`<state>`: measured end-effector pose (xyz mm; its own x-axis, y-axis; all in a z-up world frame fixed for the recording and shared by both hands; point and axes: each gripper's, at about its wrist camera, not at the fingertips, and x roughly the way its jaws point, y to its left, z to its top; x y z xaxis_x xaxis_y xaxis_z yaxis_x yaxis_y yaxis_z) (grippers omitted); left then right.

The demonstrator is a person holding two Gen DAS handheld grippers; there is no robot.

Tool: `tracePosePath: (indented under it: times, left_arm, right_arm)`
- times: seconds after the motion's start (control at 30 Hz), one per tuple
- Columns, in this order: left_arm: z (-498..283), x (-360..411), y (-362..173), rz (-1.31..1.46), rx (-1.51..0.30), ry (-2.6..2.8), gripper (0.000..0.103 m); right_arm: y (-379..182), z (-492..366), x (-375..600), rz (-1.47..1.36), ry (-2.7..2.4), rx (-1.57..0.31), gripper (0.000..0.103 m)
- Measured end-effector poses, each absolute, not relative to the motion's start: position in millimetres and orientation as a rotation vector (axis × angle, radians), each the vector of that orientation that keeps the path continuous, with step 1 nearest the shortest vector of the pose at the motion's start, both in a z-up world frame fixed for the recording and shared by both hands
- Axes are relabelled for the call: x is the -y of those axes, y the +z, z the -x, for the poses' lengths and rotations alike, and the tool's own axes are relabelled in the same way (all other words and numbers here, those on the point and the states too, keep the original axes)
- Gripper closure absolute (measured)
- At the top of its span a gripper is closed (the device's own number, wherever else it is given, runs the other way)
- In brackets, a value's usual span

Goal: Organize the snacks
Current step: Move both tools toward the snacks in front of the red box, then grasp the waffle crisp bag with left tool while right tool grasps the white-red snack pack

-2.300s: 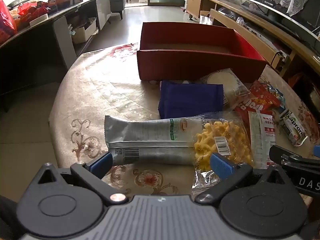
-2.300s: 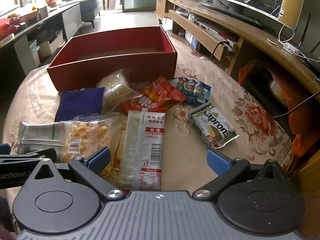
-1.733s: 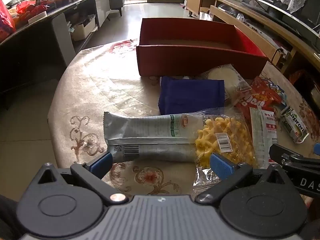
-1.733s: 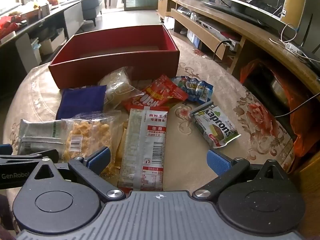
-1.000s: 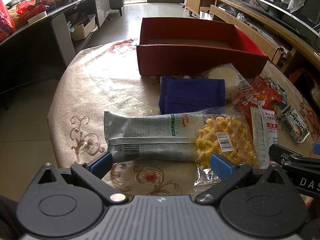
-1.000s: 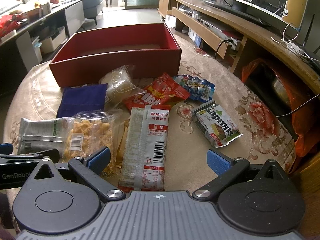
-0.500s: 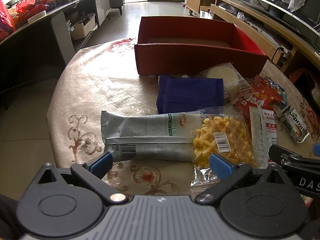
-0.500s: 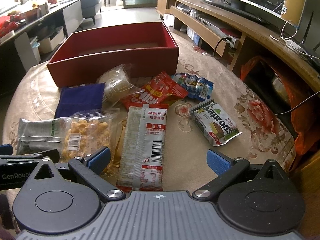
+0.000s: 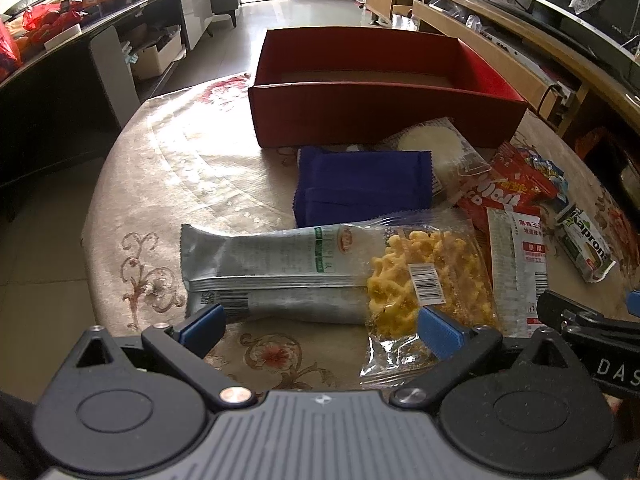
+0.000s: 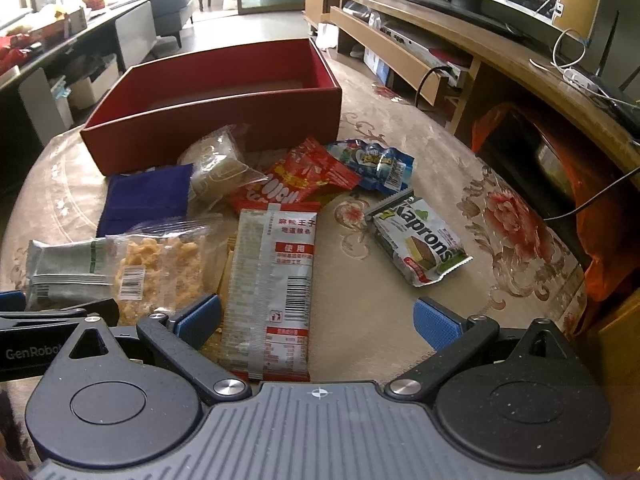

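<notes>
**Eight packets lying loose, red box waiting empty**

Both grippers hovering spread wide, holding nothing. Lying just ahead of the left gripper (image 9: 320, 326): silver-grey wrapper (image 9: 272, 268), partly overlapped by the clear bag of yellow crisps (image 9: 430, 280). Reaching under the right gripper (image 10: 316, 320): long red-and-white packet (image 10: 276, 280), with the Kaprons wafer pack (image 10: 420, 246) further right. Likely handling light, crinkly, slippery, crushable; pinching a sealed end seam looking safest. Sitting beyond everything: red box (image 10: 224, 120).
</notes>
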<state>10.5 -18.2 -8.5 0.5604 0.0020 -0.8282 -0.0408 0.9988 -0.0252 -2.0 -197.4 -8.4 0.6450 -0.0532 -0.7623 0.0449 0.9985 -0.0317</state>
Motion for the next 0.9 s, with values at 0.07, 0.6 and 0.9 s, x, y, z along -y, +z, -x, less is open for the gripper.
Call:
tracePosePath:
  times: [0.07,0.6,0.9]
  left_arm:
    - [-12,20,-9,0.037,-0.978,0.027,0.001]
    - [-28,27,-1,0.083,-0.981,0.014,0.000]
    - [-46,63,-8,0.010,-1.029,-0.025,0.000]
  right_arm:
    - [-9,1,199,0.005,-0.058,-0.873,0.000]
    - [-2,-3,221,-0.062,-0.076,-0.861,0.000]
    - [5,-2,247,-0.144,-0.110,-0.836,0.000]
